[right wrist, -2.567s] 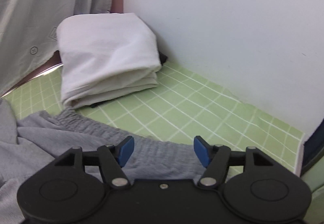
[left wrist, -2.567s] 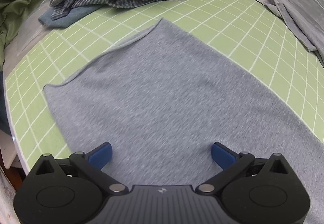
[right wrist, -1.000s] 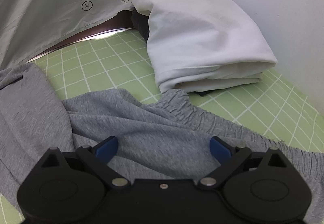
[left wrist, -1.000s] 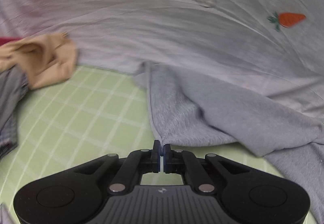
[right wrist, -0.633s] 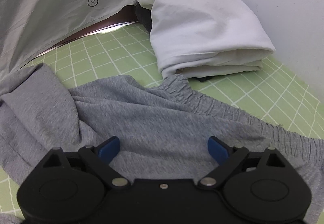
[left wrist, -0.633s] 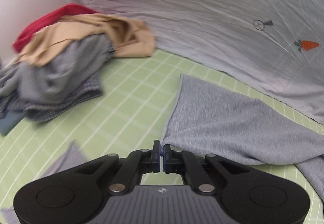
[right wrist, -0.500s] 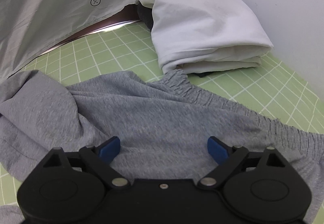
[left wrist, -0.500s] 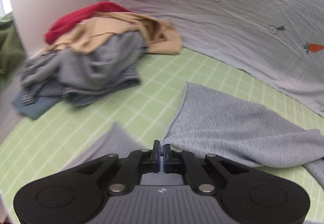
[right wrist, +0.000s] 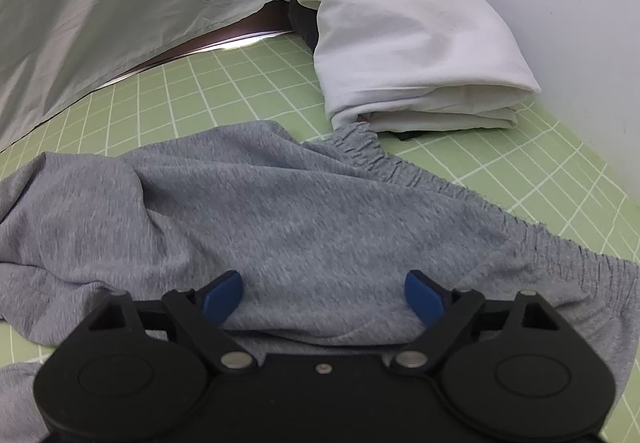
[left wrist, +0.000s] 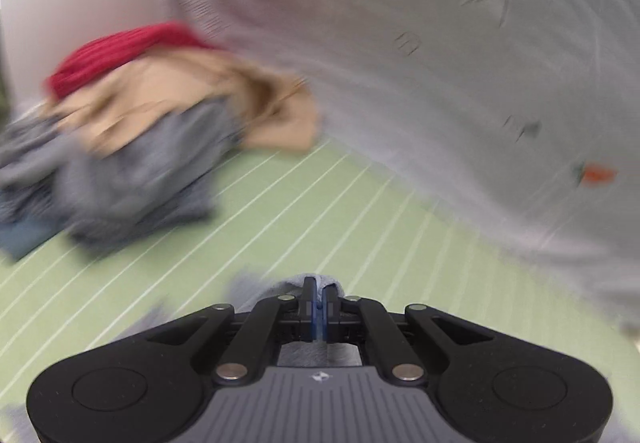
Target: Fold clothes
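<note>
Grey sweatpants [right wrist: 304, 211] lie crumpled on the green grid mat [right wrist: 192, 91], with the gathered elastic waistband [right wrist: 404, 167] toward the right. My right gripper [right wrist: 323, 293] is open, its blue pads just above the grey fabric, holding nothing. My left gripper [left wrist: 318, 293] is shut on a pinched edge of the grey sweatpants [left wrist: 324, 279]; only a small bunch of cloth shows at its tips. The left wrist view is blurred by motion.
A pile of unfolded clothes [left wrist: 132, 147], red, tan and grey, sits at the left on the mat [left wrist: 304, 211]. A pale patterned sheet [left wrist: 460, 63] hangs behind. A folded white cloth stack [right wrist: 412, 55] lies by the white wall [right wrist: 560, 3].
My left gripper, shut on the trouser edge, has swung and lifted; the spread fabric has left its view. The right gripper has moved slightly forward over the sweatpants, still open.
</note>
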{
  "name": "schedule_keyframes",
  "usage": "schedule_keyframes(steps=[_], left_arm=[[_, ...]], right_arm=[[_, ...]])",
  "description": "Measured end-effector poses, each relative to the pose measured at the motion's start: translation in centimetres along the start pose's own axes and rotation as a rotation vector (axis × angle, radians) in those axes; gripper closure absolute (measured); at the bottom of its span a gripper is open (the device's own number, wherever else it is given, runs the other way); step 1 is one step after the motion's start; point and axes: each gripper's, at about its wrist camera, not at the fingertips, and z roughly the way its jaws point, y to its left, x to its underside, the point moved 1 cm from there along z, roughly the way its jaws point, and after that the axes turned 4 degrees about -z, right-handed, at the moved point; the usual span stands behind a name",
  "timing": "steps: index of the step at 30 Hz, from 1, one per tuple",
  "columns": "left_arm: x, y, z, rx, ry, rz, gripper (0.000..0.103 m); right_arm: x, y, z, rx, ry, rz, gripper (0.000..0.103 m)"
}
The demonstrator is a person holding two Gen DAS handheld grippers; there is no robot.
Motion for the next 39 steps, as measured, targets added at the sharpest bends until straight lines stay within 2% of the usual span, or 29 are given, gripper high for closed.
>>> schedule_keyframes(steps=[3, 4, 6, 7, 8, 10, 14, 16, 18, 22, 25, 27, 28, 29, 32, 37, 39], left_arm=[[-5.2, -5.4, 3.3, 0.104, -0.096, 0.014, 0.099], [-6.5, -6.5, 4.2, 0.13, -0.118, 0.017, 0.093], [-8.7, -8.5, 5.8, 0.175, -0.16, 0.027, 0.064], [-8.5, -8.6, 6.1, 0.169, -0.167, 0.042, 0.037], [-8.1, -8.4, 6.4, 0.157, -0.171, 0.054, 0.021], [-6.2, -6.9, 7.2, 0.101, -0.148, 0.062, 0.02], [-1.7, -2.4, 10.8, -0.022, 0.043, 0.014, 0.02], [0.3, -0.6, 12.2, -0.054, 0.11, -0.009, 0.021], [1.5, 0.3, 13.1, -0.059, 0.146, -0.039, 0.021], [2.5, 0.0, 14.9, -0.009, 0.187, -0.075, 0.02], [2.9, -1.0, 16.1, -0.027, 0.18, -0.05, 0.023], [2.8, -1.5, 16.4, -0.047, 0.152, -0.02, 0.04], [2.7, -1.7, 16.5, -0.062, 0.147, 0.004, 0.062], [2.6, -1.7, 16.6, -0.074, 0.143, 0.019, 0.098], [2.3, -0.2, 16.2, -0.086, 0.136, -0.017, 0.102], [1.5, 4.9, 12.1, -0.205, 0.04, -0.027, 0.102], [1.8, 7.5, 10.2, -0.269, 0.03, -0.032, 0.102]], right_arm=[[-0.2, 0.6, 0.2, 0.01, -0.002, -0.025, 0.02], [-0.3, 0.7, 0.1, 0.014, -0.004, -0.033, 0.02], [-0.2, 1.0, -0.4, 0.009, -0.009, -0.038, 0.02], [-0.1, 1.1, -0.5, 0.008, -0.008, -0.041, 0.02], [0.1, 1.2, -0.7, 0.01, -0.005, -0.044, 0.02], [0.6, 1.6, -0.9, 0.011, 0.001, -0.045, 0.02], [0.4, 2.1, -0.9, 0.01, 0.008, -0.056, 0.02], [0.0, 2.5, -0.8, 0.007, 0.013, -0.077, 0.02], [-0.3, 2.9, -0.7, 0.003, 0.017, -0.096, 0.02], [-0.6, 3.4, -0.5, 0.002, 0.022, -0.119, 0.019], [-0.8, 3.4, -0.5, 0.006, 0.025, -0.118, 0.019], [-0.8, 3.4, -0.5, 0.008, 0.027, -0.114, 0.019], [-0.7, 3.4, -0.6, 0.01, 0.027, -0.113, 0.019], [-0.6, 3.3, -0.7, 0.011, 0.027, -0.112, 0.019], [-0.5, 3.3, -0.8, 0.012, 0.028, -0.11, 0.019], [-0.5, 3.4, -1.2, 0.009, 0.019, -0.126, 0.019], [-0.4, 3.3, -1.2, 0.001, 0.019, -0.122, 0.019]])
